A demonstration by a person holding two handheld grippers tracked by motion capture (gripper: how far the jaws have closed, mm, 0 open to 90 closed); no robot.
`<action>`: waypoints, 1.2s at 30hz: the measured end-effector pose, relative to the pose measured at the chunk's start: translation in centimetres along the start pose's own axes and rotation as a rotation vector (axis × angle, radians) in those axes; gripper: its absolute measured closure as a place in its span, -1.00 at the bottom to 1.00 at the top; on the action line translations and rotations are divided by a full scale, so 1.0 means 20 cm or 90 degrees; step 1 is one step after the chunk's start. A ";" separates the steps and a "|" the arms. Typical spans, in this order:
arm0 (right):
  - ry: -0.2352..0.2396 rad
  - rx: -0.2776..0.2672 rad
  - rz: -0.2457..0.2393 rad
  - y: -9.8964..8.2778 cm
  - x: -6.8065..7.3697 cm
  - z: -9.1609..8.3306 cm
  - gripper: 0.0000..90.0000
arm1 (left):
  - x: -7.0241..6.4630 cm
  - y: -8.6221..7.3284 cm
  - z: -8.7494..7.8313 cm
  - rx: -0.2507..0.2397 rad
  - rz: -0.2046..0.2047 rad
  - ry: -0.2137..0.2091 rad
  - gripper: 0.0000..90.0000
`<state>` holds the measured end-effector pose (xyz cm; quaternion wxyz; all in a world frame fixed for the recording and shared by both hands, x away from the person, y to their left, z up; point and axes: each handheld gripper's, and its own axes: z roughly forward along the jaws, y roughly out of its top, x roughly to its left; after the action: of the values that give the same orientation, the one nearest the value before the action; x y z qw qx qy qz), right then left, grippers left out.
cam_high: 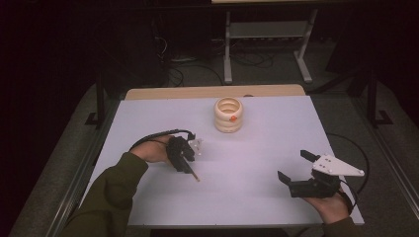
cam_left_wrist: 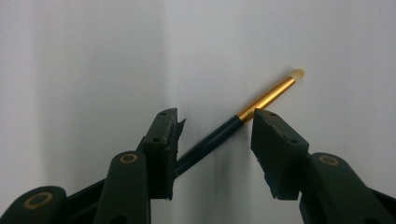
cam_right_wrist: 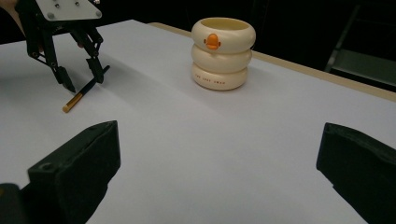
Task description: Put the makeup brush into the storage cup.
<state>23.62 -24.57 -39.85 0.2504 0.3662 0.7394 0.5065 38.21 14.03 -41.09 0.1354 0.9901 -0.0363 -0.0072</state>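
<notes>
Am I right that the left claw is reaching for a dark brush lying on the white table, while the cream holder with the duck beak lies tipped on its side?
Not quite. The cream holder stands upright, as the right gripper view shows. The rest holds: the left claw straddles the dark brush on the white table.

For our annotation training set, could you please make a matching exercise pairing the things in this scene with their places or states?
Things:
1. left tool
2. right tool
3. pen
4. cream holder

Places or states:
A. stands upright near the table's far edge, an orange duck bill on its side
B. lies flat on the white table, dark barrel, gold end
C. jaws wide apart, nothing between them
D. pointing down, its jaws astride a thin barrel

Pairs: 1-D, 2-C, 3-B, 4-A
</notes>
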 end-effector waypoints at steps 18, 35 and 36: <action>-0.002 -0.001 0.000 0.00 0.00 0.00 -1.00 | -0.01 0.00 0.03 0.024 0.015 -0.006 0.21; -0.002 0.004 0.004 0.00 0.00 0.00 -1.00 | -0.02 0.01 0.03 0.025 0.027 0.000 0.36; -0.003 0.004 0.004 0.00 0.00 0.00 -1.00 | -0.02 0.01 0.03 0.025 0.028 -0.001 0.37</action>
<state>23.65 -24.63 -39.86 0.2490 0.3704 0.7392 0.5044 37.84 13.65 -41.56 0.1159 0.9915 -0.0582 -0.0046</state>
